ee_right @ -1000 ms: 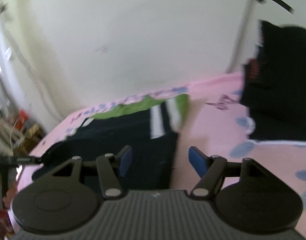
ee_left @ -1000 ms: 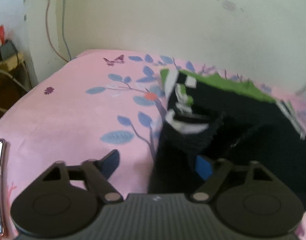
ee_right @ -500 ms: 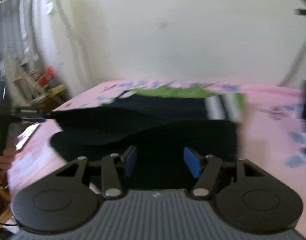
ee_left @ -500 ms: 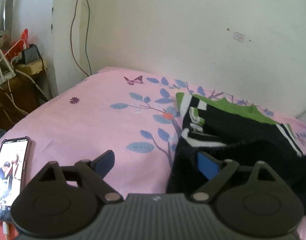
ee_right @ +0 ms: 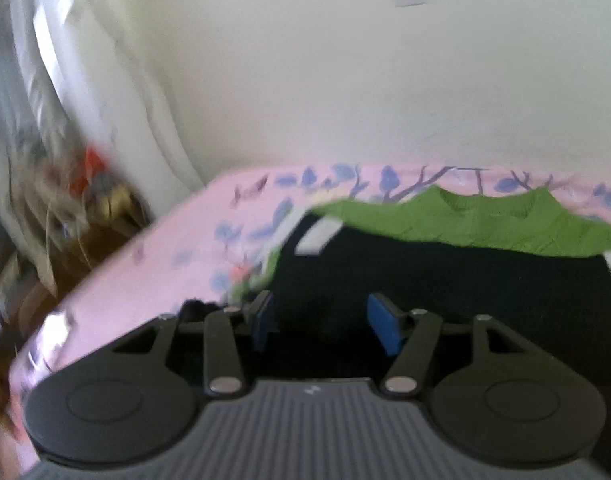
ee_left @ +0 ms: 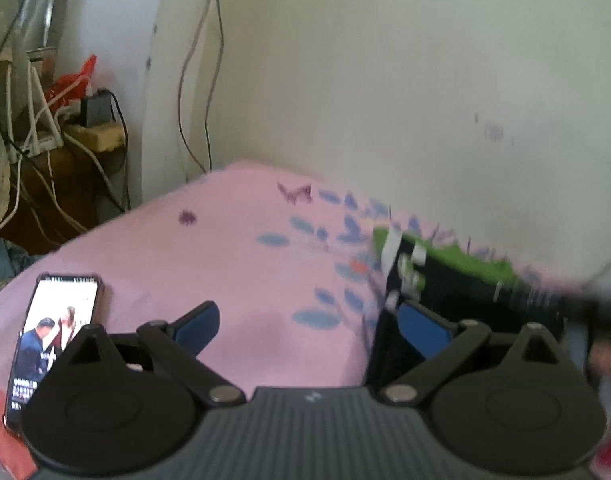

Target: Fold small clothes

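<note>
now left tool (ee_left: 307, 326) wider, empty, clear of the black garment (ee_left: 473, 300); right tool (ee_right: 319, 326) half-wide, empty

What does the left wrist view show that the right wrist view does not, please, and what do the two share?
Only the left wrist view shows the lit phone lying on the sheet, the cables down the wall, and the left gripper, jaws wide apart over bare sheet, having just been opening with nothing between them.

Only the right wrist view shows the right gripper, jaws apart above the garment's black part, not pinching it, and the green yoke's full width.

Both show the pink floral sheet, the black-and-green garment and the pale wall.
</note>
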